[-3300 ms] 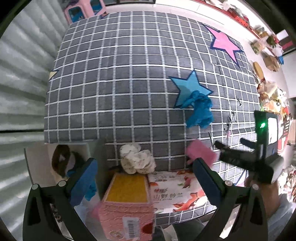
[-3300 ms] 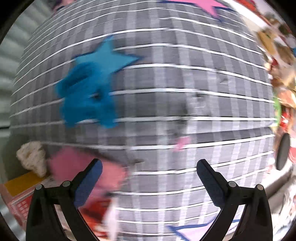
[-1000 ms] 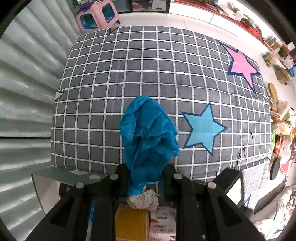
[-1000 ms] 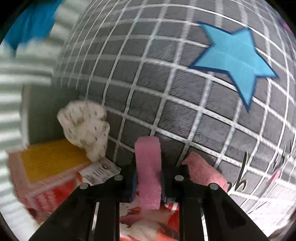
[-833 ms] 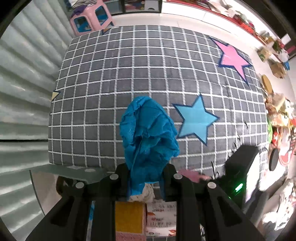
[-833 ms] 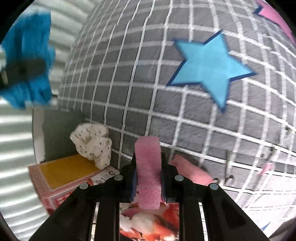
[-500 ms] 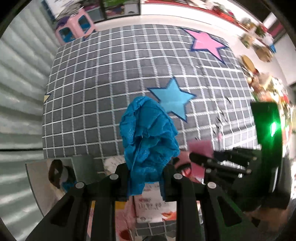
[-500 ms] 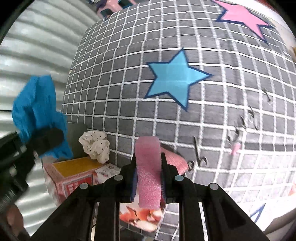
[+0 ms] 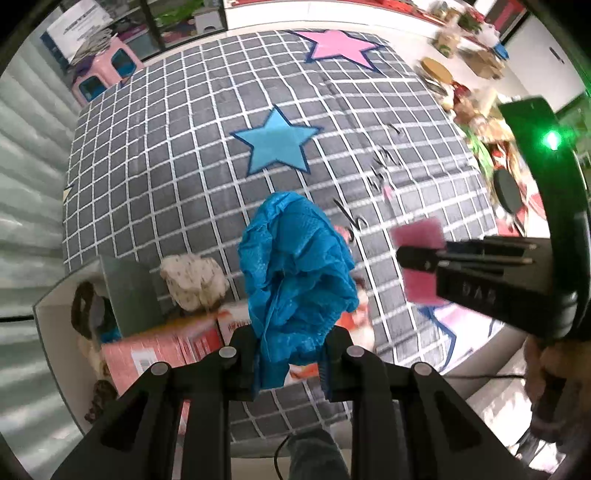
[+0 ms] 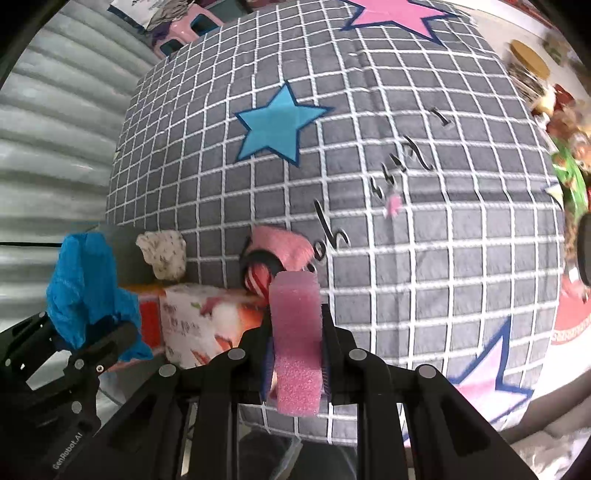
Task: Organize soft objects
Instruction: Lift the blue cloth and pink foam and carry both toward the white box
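We have the left gripper (image 9: pixel 291 354) clamped on the blue cloth (image 9: pixel 295 273) and the right gripper (image 10: pixel 295 354) clamped on the pink sponge (image 10: pixel 295 339), both above the checked bedspread (image 10: pixel 406 184). We should keep both grips firm until each is over the open box (image 9: pixel 55 332) beside the bed, then release low, one at a time.

A bed under a grey quilt gridded with white lines (image 9: pixel 177 155), sewn with a blue star (image 9: pixel 277 142) and a pink star (image 9: pixel 338 46), fills the room. A pale corrugated wall (image 9: pixel 26 192) runs along its left side. Beyond the far end stands a pink plastic stool with blue openings (image 9: pixel 105 72) on a pale floor (image 9: pixel 391 27); cluttered goods (image 9: pixel 472 92) line the right.
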Motion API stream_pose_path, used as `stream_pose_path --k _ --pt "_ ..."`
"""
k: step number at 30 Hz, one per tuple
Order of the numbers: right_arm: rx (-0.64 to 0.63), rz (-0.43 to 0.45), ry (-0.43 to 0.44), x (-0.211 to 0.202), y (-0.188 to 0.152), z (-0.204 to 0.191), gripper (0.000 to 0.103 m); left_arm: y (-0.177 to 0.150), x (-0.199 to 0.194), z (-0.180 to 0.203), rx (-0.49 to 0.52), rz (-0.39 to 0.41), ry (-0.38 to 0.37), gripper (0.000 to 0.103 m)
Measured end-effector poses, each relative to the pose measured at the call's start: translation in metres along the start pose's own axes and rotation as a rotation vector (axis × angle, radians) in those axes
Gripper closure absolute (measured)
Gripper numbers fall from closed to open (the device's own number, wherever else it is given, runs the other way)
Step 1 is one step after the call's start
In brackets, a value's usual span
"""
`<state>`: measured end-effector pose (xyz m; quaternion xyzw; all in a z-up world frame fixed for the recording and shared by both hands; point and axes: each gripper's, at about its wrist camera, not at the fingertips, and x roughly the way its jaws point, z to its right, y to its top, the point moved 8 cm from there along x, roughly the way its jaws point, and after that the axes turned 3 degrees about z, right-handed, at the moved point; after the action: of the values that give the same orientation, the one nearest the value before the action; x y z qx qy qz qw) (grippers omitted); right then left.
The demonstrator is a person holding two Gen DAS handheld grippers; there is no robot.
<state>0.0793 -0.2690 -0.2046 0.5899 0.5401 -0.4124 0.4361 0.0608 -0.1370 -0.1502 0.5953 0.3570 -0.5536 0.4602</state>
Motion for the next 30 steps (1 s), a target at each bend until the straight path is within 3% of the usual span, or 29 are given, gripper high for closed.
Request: stream_pose_path --k 14,30 --pt "-0.032 -0.015 -0.015 -0.005 -0.06 -0.029 0.081 -0.068 -0.014 0.008 0.051 -0.013 -0.022 0.078" --pt "-0.242 -0.019 0.007 -0.002 -0.09 -0.135 0.082 -0.119 -0.052 -0.063 -0.132 0.091 0.026 0.078"
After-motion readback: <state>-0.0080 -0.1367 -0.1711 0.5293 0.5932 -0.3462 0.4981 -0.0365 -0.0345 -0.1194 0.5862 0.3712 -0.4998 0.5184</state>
